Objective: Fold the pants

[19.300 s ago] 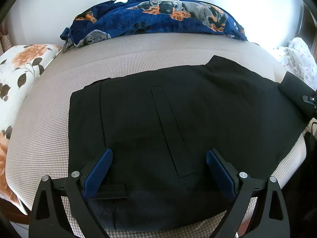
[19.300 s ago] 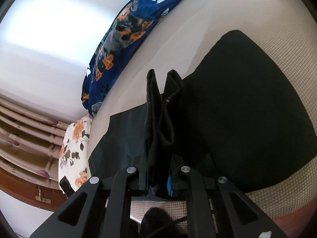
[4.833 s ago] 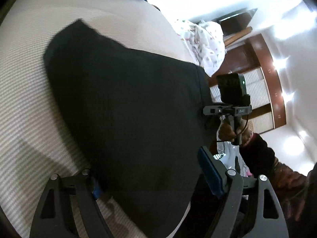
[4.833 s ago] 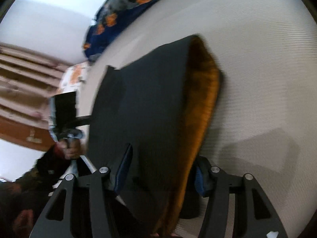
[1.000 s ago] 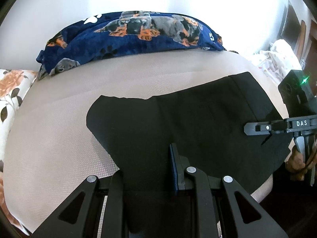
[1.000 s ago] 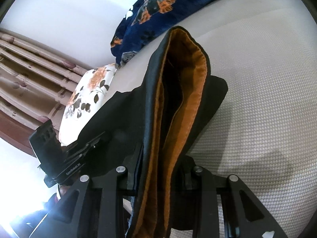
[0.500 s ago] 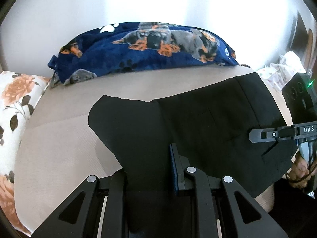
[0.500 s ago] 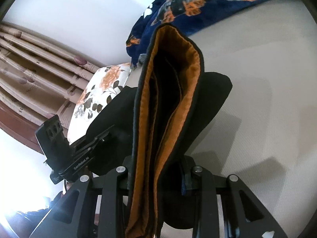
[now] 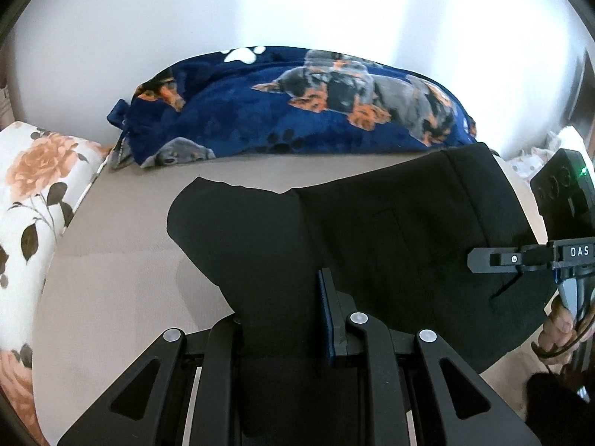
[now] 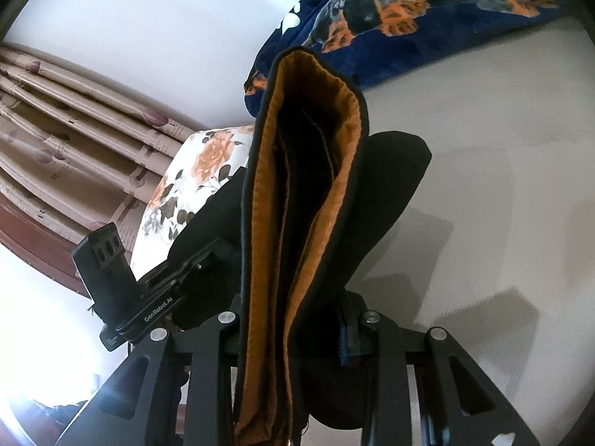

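Observation:
Black pants (image 9: pixel 390 230) hang stretched between both grippers above the beige bed (image 9: pixel 111 260). My left gripper (image 9: pixel 282 319) is shut on one edge of the cloth, which runs between its blue pads and back out of view. In the right wrist view my right gripper (image 10: pixel 293 327) is shut on the thick folded waist end of the pants (image 10: pixel 267 223), whose orange lining (image 10: pixel 316 204) faces the camera. The other gripper (image 9: pixel 520 256) shows at the right of the left wrist view, with a hand (image 9: pixel 561 319) below it.
A navy dog-print blanket (image 9: pixel 297 107) lies along the far edge of the bed against a white wall. A floral pillow (image 9: pixel 26 204) lies at the left. Striped curtains (image 10: pixel 67 130) hang beyond the pillow. Patterned white cloth (image 9: pixel 539 152) sits at the far right.
Both grippers have risen and carried the pants toward the blanket. The fabric now hangs higher off the bed, and the blanket looms larger in both views.

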